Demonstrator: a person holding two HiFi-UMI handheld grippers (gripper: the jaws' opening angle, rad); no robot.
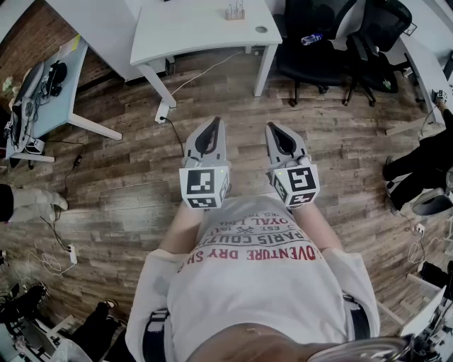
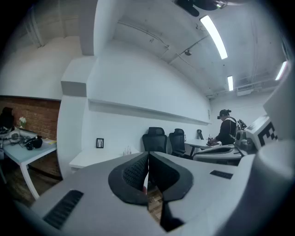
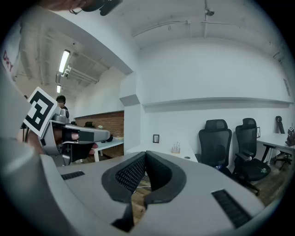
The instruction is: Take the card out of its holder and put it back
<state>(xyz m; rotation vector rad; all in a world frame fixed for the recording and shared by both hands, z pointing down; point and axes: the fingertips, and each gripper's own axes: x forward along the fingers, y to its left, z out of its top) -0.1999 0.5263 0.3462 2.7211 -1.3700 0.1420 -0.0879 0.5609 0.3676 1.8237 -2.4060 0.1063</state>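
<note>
I hold both grippers side by side in front of my chest, above the wooden floor (image 1: pixel 340 148). The left gripper (image 1: pixel 212 123) has its jaws pressed together with nothing between them, and so does the right gripper (image 1: pixel 273 127). In the left gripper view the dark pads (image 2: pixel 133 173) of the left gripper (image 2: pixel 148 154) meet at the tips. The right gripper (image 3: pixel 145 154) looks the same in its own view. A small clear holder (image 1: pixel 235 10) stands on the white table (image 1: pixel 191 32) well ahead of both grippers; it also shows as the clear holder (image 3: pixel 175 147). I cannot make out a card in it.
Black office chairs (image 1: pixel 333 42) stand right of the table. A second desk (image 1: pixel 49 85) with headphones is at far left. Cables (image 1: pixel 177 92) trail over the floor. A person (image 1: pixel 425 162) sits at the right edge. A small picture frame (image 3: pixel 156 138) stands on the white table.
</note>
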